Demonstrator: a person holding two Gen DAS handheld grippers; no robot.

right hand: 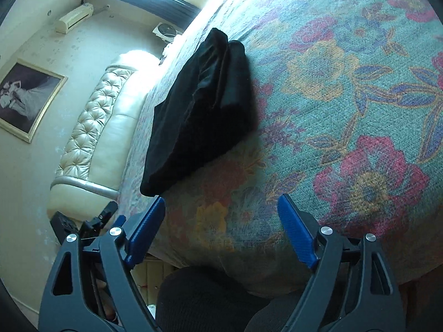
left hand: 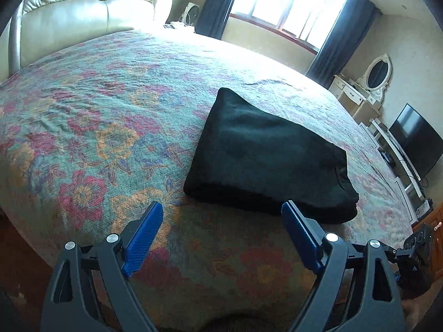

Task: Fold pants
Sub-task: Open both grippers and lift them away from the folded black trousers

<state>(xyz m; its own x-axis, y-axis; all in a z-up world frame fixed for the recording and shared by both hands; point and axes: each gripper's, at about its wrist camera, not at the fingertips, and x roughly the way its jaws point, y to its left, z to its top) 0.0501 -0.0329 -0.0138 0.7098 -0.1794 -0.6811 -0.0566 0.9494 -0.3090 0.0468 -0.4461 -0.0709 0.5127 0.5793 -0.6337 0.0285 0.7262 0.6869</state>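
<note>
The black pants (left hand: 265,160) lie folded into a compact rectangle on the floral bedspread (left hand: 110,127). In the right wrist view the pants (right hand: 199,105) show stacked layers at their far end. My left gripper (left hand: 221,210) is open and empty, held just short of the pants' near edge. My right gripper (right hand: 221,204) is open and empty above the bedspread (right hand: 346,96), with the pants ahead and to the left of it. The other gripper shows at the right edge of the left wrist view (left hand: 418,246) and at the left of the right wrist view (right hand: 83,224).
A cream tufted headboard (left hand: 83,11) stands at the bed's head. A bright window with dark curtains (left hand: 290,8), a white dressing table (left hand: 360,94) and a television (left hand: 415,141) line the far side. The bed's near edge runs just below both grippers.
</note>
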